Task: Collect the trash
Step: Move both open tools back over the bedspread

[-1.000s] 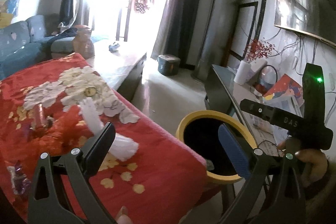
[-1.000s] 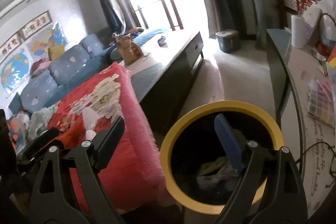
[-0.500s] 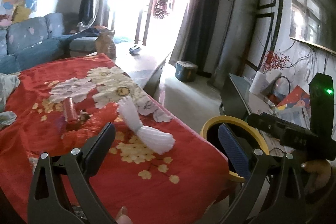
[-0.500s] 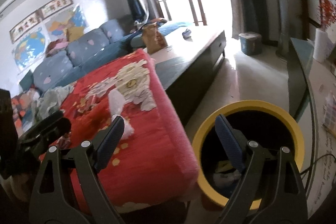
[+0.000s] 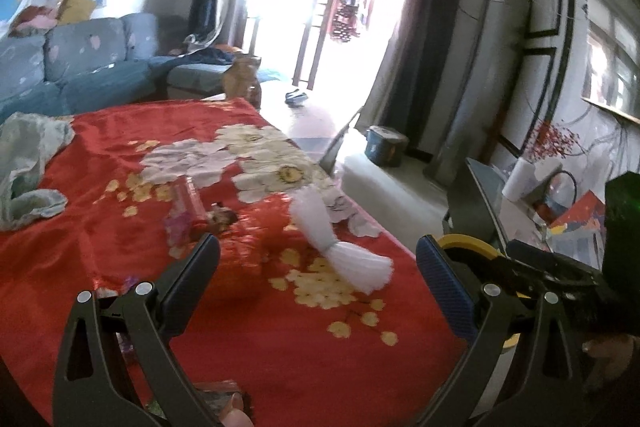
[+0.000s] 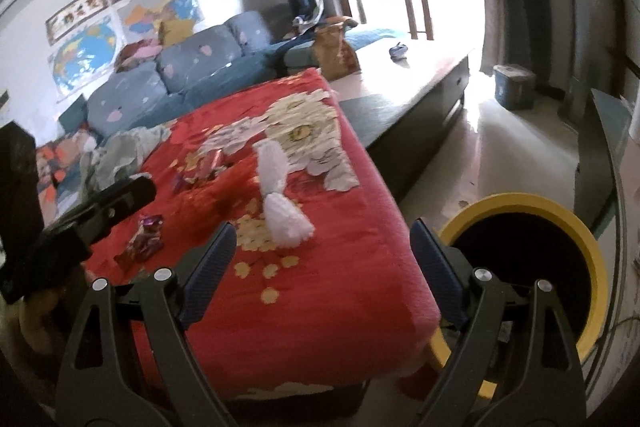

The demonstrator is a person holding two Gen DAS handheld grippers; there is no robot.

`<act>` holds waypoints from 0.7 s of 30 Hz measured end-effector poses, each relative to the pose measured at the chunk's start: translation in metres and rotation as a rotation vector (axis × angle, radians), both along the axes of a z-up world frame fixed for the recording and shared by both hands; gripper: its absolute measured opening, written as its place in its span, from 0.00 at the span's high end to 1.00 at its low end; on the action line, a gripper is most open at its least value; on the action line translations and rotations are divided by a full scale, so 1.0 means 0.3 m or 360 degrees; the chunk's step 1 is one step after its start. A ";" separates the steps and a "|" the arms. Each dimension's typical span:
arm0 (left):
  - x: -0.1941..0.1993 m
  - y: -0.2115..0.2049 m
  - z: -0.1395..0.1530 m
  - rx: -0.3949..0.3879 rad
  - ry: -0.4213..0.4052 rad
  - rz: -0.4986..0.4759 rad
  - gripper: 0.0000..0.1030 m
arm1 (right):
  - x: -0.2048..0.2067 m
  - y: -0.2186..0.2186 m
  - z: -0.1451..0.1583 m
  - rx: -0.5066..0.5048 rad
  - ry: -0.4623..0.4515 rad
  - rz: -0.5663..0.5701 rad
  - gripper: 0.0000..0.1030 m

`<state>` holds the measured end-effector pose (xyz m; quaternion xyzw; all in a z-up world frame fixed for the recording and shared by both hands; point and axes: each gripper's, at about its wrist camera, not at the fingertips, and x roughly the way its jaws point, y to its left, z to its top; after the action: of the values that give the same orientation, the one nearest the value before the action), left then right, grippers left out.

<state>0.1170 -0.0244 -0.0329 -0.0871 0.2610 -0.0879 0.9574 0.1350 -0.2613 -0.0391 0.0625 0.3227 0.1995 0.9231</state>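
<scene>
White foam wrap [image 5: 340, 247] ahead of parted jaws

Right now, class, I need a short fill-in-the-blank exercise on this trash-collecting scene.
1. The white foam net lies on the ____ floral cloth.
2. The bin beside the table has a ____ rim.
3. Both the left gripper and the right gripper are ____ and hold nothing.
4. The sofa behind the table is ____.

Missing words: red; yellow; open; blue

Foam wrap [image 6: 280, 195] and wrappers [image 6: 146, 237] on cloth-covered table [image 6: 340, 291]. Bin [image 6: 560, 219] on floor right of table. Sofa [image 6: 168, 83] behind
</scene>
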 end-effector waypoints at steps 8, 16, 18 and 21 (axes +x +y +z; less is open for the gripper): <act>-0.002 0.102 -0.004 -0.0040 0.0013 0.0114 0.07 | -0.006 0.102 0.005 -0.0065 0.0000 0.0131 0.22; 0.006 0.179 -0.040 -0.0032 0.0121 0.0165 0.07 | -0.006 0.212 -0.005 -0.0145 -0.0009 0.0256 0.22; 0.014 0.197 -0.055 -0.0037 0.0162 0.0165 0.07 | -0.001 0.243 -0.017 -0.0173 -0.0010 0.0280 0.22; 0.047 0.210 -0.080 -0.0036 0.0243 0.0152 0.11 | 0.022 0.279 -0.046 -0.0225 0.0024 0.0300 0.22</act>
<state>0.1311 0.0386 -0.0570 -0.1168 0.3278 -0.0381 0.9367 0.1415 -0.1777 -0.0530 -0.0318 0.3474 0.2617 0.8999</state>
